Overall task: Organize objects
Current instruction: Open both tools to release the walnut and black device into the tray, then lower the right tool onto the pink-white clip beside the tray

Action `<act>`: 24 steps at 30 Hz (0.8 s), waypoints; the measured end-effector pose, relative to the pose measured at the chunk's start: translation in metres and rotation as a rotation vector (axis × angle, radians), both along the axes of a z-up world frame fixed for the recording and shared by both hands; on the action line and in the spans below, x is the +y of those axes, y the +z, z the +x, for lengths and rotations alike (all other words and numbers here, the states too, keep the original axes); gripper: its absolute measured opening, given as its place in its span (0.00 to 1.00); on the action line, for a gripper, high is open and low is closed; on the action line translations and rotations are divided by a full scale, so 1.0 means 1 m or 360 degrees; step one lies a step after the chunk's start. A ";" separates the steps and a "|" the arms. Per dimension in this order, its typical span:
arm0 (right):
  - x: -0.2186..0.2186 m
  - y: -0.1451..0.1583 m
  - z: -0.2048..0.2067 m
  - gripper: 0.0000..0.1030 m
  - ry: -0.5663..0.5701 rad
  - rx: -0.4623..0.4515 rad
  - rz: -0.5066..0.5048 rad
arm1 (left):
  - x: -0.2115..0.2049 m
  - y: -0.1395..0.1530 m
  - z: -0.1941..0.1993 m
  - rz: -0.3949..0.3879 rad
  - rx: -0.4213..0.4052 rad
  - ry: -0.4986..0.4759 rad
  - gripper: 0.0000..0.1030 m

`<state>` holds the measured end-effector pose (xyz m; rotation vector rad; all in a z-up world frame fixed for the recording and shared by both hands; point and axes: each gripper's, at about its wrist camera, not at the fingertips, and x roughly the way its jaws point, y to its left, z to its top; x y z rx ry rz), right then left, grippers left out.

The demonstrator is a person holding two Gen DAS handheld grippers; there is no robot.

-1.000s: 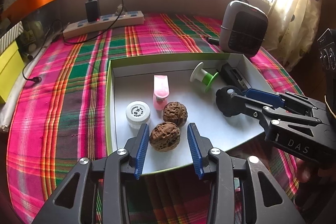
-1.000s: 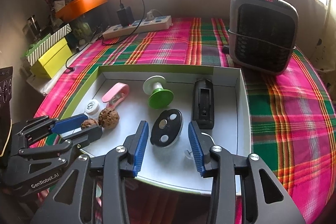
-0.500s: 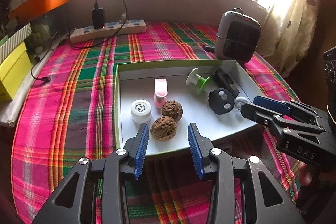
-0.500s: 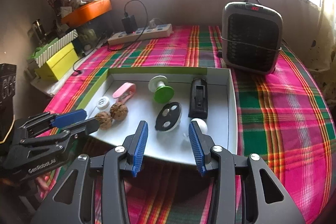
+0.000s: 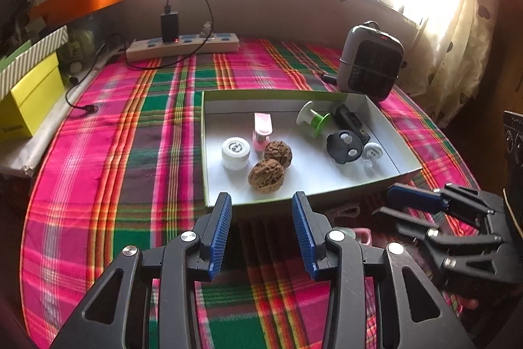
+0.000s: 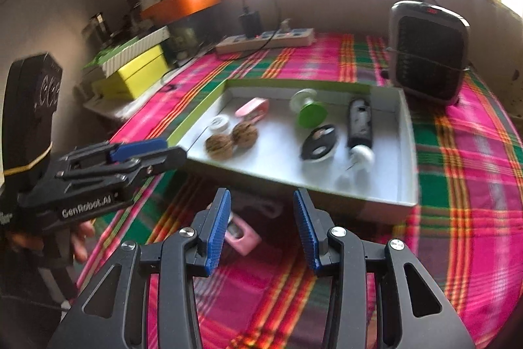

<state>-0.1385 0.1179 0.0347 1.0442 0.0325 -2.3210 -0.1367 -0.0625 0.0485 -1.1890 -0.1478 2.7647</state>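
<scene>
Both tongs empty. Left tongs (image 5: 261, 231) spread wide, nothing between the blue pads; right tongs (image 6: 261, 229) likewise spread and empty. Both hang on the near side of the tray (image 5: 382, 185), above the checked cloth (image 5: 130, 152), clear of its front wall.

In the tray: two walnuts (image 5: 266, 175) touching, towards its left; a white jar (image 5: 235, 152) just left of them; a pink clip (image 5: 262, 128) behind them. Towards the tray's right: a green-and-white spool (image 5: 313, 119), a black oval disc (image 5: 345, 147), a black bar-shaped thing (image 6: 359, 126) and a small white knob (image 5: 372, 151).

One piece is outside: a pink thing (image 6: 242, 236) on the cloth, just in front of the tray wall, under our right tongs. What it is we cannot tell; shadowed and partly hidden.

Judgement: the pink thing is the remaining pick. We should lower the right tongs straight over it, straddle its narrow side, pinch only once the pads sit on both sides, lift above the wall, and set it down in the bare middle of the tray. Keep the left tongs clear.
</scene>
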 end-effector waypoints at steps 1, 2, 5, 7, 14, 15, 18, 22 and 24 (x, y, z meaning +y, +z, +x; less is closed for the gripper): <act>-0.003 -0.002 0.002 0.41 0.0027 -0.0004 0.0006 | -0.001 -0.001 0.001 0.0001 -0.0002 -0.0001 0.36; -0.006 -0.003 0.002 0.41 0.0044 -0.0007 0.0010 | -0.002 -0.002 0.003 0.0001 -0.0007 0.0003 0.36; -0.013 -0.007 0.006 0.41 0.0098 -0.0023 0.0011 | -0.004 -0.004 0.007 0.0008 -0.0016 0.0005 0.36; -0.017 -0.011 0.006 0.41 0.0112 -0.0031 0.0025 | -0.006 -0.006 0.009 0.0011 -0.0023 0.0009 0.36; -0.026 -0.019 0.008 0.41 0.0176 -0.0067 0.0080 | -0.011 -0.012 0.015 0.0029 -0.0046 0.0020 0.36; -0.027 -0.020 0.009 0.41 0.0192 -0.0069 0.0079 | -0.012 -0.012 0.015 0.0032 -0.0048 0.0021 0.36; -0.033 -0.024 0.009 0.40 0.0217 -0.0087 0.0106 | -0.012 -0.014 0.017 0.0039 -0.0054 0.0019 0.36; -0.041 -0.027 0.008 0.41 0.0226 -0.0085 0.0157 | -0.013 -0.015 0.019 0.0045 -0.0060 0.0016 0.36; -0.045 -0.028 0.007 0.41 0.0225 -0.0076 0.0175 | -0.014 -0.015 0.019 0.0048 -0.0064 0.0017 0.36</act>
